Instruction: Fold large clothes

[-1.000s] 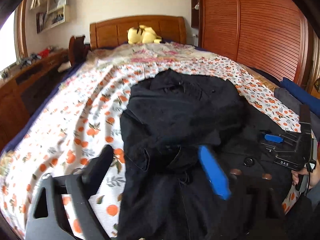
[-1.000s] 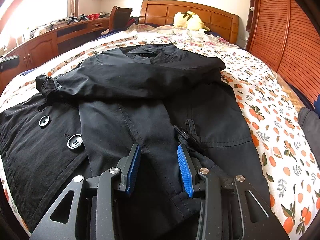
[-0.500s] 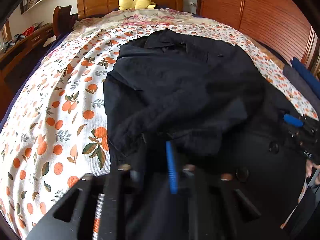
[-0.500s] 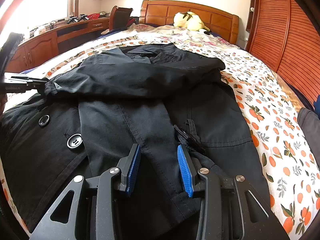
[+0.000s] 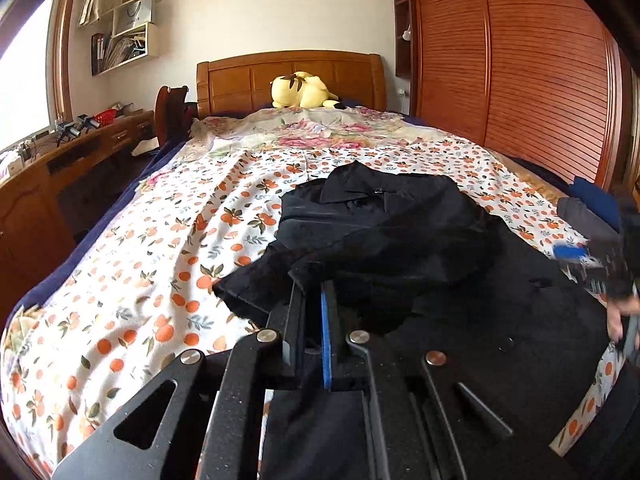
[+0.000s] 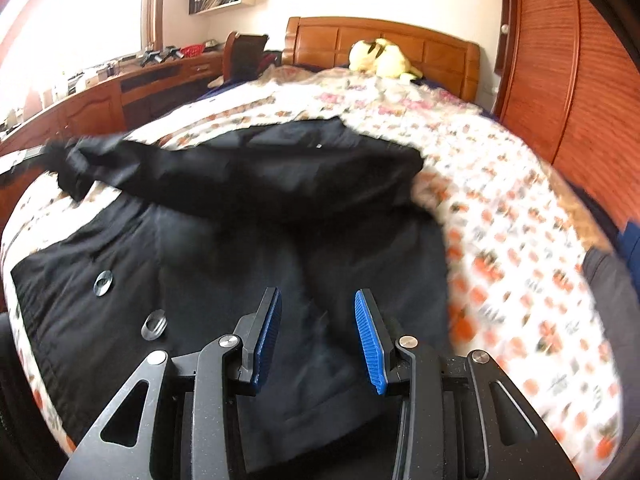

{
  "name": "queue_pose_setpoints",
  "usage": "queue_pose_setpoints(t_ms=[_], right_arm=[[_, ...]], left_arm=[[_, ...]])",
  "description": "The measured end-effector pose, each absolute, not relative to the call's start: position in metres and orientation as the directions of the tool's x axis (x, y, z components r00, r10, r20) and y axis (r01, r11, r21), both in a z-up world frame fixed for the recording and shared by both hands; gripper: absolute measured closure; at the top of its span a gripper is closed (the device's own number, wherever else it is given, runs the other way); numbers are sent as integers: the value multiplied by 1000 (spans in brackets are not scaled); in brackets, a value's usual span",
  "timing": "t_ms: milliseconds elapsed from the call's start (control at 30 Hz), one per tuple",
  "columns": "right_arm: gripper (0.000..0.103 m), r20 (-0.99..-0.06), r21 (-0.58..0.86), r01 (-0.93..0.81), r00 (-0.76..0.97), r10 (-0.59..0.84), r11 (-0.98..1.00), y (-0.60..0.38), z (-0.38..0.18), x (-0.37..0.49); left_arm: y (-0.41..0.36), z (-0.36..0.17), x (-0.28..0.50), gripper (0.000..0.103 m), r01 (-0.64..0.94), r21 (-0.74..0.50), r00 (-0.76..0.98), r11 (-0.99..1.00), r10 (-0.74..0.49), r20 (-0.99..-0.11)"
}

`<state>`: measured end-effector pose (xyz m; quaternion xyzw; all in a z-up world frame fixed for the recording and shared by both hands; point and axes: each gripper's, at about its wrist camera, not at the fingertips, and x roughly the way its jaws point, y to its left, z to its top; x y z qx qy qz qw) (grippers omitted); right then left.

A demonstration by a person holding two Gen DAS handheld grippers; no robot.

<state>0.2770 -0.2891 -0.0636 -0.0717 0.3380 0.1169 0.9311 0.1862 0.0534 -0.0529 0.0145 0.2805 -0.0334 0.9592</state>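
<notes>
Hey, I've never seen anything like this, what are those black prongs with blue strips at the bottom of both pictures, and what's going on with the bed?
Those are two handheld grippers, one in each of a person's hands, each carrying a wide-angle camera that looks along its fingers. One picture comes from the left gripper, the other from the right gripper. A black coat lies on the bedspread with an orange-fruit print. The left gripper is shut on the coat's sleeve. The right gripper is open above the coat, holding nothing.

Yellow plush toy (image 5: 303, 90) against wooden headboard (image 5: 288, 76); orange-print bedsheet (image 5: 160, 264); desk (image 5: 60, 168) left.
</notes>
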Motion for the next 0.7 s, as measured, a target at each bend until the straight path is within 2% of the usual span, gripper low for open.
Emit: queue_pose_setpoints(t_ms=[133, 333, 467, 500, 567, 633, 700], right_arm=[[64, -687, -70, -239, 715, 127, 969, -307, -66, 332], [64, -792, -114, -167, 610, 12, 979, -333, -112, 427], [64, -803, -116, -159, 596, 2, 980, -337, -122, 469], [66, -798, -90, -170, 602, 31, 981, -337, -121, 476], [78, -785, -53, -201, 613, 83, 978, -338, -119, 482], [96, -776, -46, -233, 621, 112, 971, -337, -117, 487], [99, -777, -67, -244, 621, 103, 967, -340, -121, 489]], left_arm=[[55, -63, 187, 96, 74, -8, 825, 997, -66, -561], [53, -84, 190, 96, 78, -9, 794, 997, -68, -604], [54, -89, 186, 96, 80, -1, 790, 997, -64, -610], [54, -90, 187, 96, 80, -1, 789, 997, -64, -611], [54, -91, 188, 96, 80, -4, 787, 997, -65, -613], [52, -92, 190, 96, 81, -7, 787, 997, -68, -613], [50, -92, 191, 96, 85, -4, 792, 996, -70, -607]])
